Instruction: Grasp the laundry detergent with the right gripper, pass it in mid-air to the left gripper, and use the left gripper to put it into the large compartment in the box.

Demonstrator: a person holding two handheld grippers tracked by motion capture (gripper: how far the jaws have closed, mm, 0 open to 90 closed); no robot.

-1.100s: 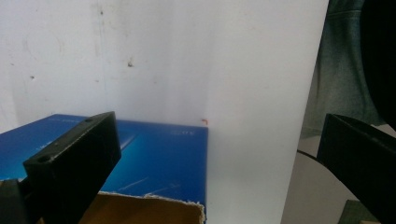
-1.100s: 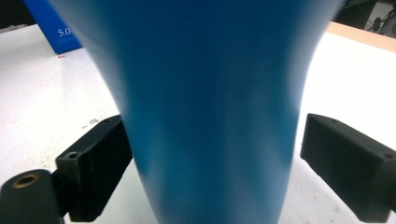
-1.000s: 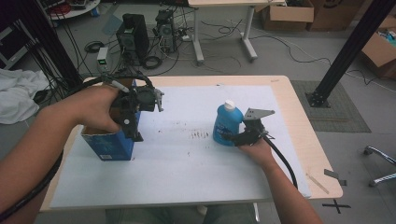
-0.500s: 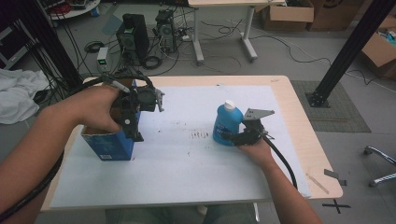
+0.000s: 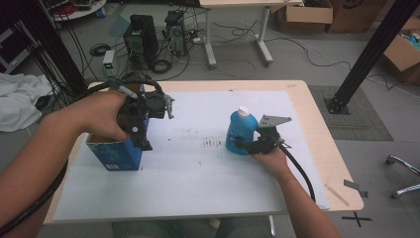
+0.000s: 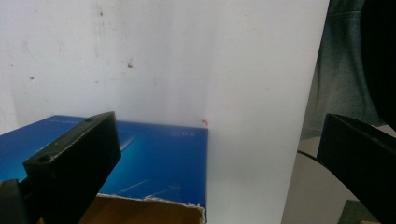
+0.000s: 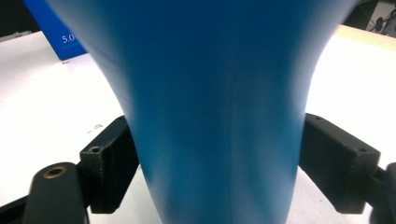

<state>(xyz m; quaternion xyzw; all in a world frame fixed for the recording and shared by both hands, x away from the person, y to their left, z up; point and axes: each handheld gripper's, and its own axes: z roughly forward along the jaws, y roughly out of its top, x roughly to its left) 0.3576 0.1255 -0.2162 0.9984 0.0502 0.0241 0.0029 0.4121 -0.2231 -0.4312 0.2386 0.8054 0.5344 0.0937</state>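
Note:
A blue cardboard box [image 5: 115,155] with an open top stands at the left of the white mat. My left gripper [image 5: 141,139] hangs over its right edge, pointing down. In the left gripper view its jaws stand wide apart and open [image 6: 215,161], with the blue box [image 6: 159,161] below and nothing between them. A blue bottle [image 5: 241,132] with a white cap stands upright at the mat's right of centre. My right gripper [image 5: 246,145] is shut on its lower body from the near right side. In the right gripper view the bottle [image 7: 215,93] sits between both jaws, and the blue box [image 7: 65,42] shows far off.
A white mat [image 5: 198,188] covers most of the wooden table [image 5: 322,148]. Small dark specks [image 5: 213,144] mark the mat's middle. Beyond the far edge, computer towers [image 5: 141,37] and cables lie on the floor. A black post [image 5: 366,59] rises at the right.

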